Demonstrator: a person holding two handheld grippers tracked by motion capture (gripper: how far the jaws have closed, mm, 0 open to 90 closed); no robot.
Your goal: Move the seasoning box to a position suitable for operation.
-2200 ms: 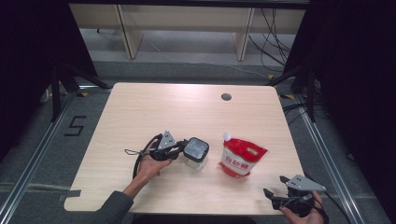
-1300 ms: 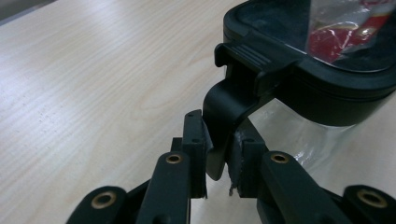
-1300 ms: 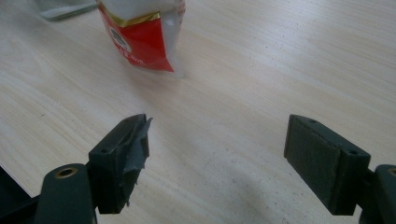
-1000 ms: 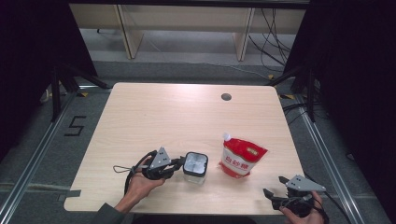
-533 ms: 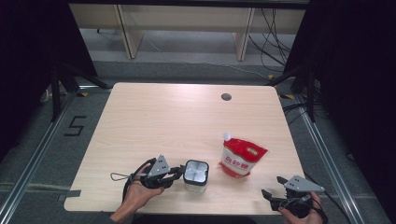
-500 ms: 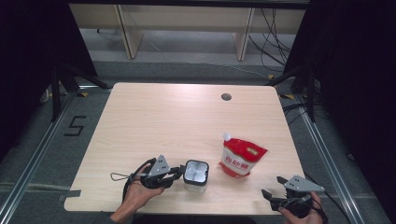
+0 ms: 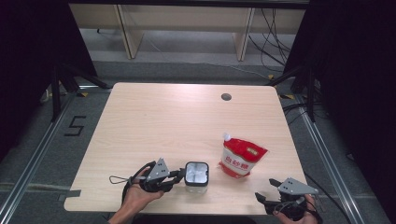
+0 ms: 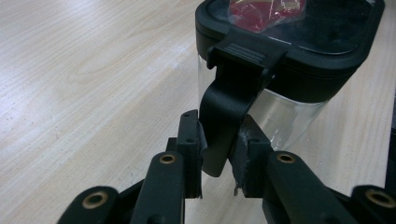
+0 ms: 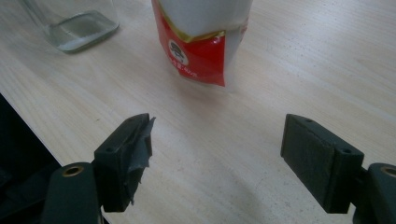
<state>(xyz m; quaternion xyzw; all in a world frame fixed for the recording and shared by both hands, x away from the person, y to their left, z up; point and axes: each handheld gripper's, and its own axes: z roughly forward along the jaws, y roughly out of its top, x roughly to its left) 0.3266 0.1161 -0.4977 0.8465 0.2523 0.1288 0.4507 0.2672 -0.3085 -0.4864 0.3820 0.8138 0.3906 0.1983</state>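
A clear square container (image 7: pixel 196 173) with a black lid (image 8: pixel 289 37) stands near the table's front edge. Its black latch (image 8: pixel 229 102) hangs down the side, and my left gripper (image 7: pixel 180 175) (image 8: pixel 217 140) is shut on that latch from the left. A red and white pouch (image 7: pixel 242 158) (image 9: pixel 205 37) stands just right of the container. My right gripper (image 7: pixel 265 189) (image 9: pixel 219 140) rests at the front right corner and points at the pouch. It is open, its jaws have just closed a little, and nothing is between them. The container's base (image 9: pixel 79 25) shows at the upper left.
The light wooden table (image 7: pixel 177 121) has a round dark hole (image 7: pixel 226 97) near its far edge. Black curtains hang on both sides. A taped "5" (image 7: pixel 74 126) marks the floor at the left, and furniture legs and cables lie beyond the table.
My left gripper and the container have come toward the table's front edge, then stopped in the last half second. The right hand and the pouch have kept their places.
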